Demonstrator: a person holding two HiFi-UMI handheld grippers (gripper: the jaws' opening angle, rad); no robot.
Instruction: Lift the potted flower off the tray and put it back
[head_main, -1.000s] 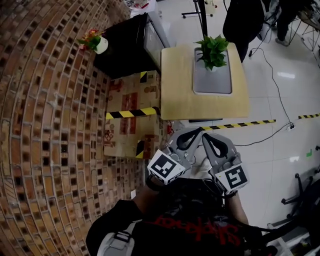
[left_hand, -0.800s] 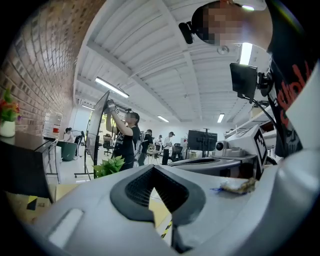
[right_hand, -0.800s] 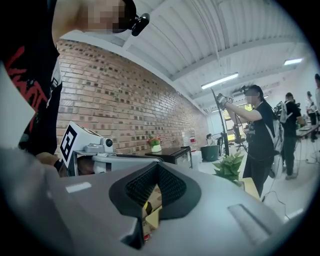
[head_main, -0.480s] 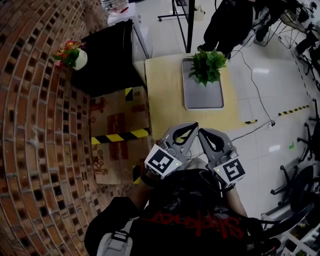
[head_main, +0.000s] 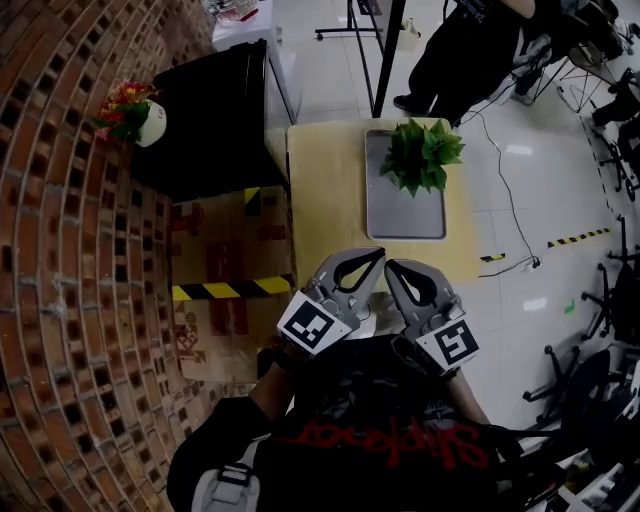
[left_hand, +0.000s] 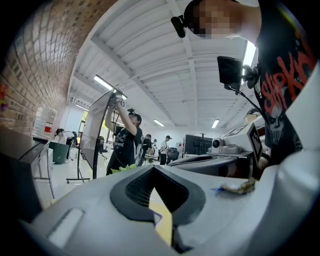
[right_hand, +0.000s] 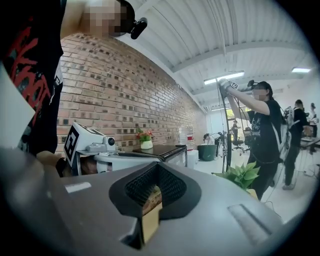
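Observation:
A leafy green potted plant (head_main: 420, 155) stands at the far end of a grey tray (head_main: 405, 215) on a light wooden table (head_main: 320, 200). My left gripper (head_main: 376, 253) and right gripper (head_main: 391, 267) are held side by side at the table's near edge, well short of the tray. Both are shut with nothing between the jaws. In the right gripper view the shut right gripper (right_hand: 157, 169) points level, and the plant (right_hand: 243, 176) shows ahead to the right. In the left gripper view the left gripper (left_hand: 154, 170) hides most of the plant; a few leaf tips (left_hand: 125, 169) show.
A black cabinet (head_main: 215, 115) with a small white pot of red flowers (head_main: 135, 112) stands left of the table by a brick wall (head_main: 70, 250). A cardboard box with hazard tape (head_main: 230, 290) sits at the left. A person (head_main: 465, 50) stands beyond the table.
Both grippers have come forward together to the table's near edge, and the table and plant now sit closer in the head view. The jaws stayed shut.

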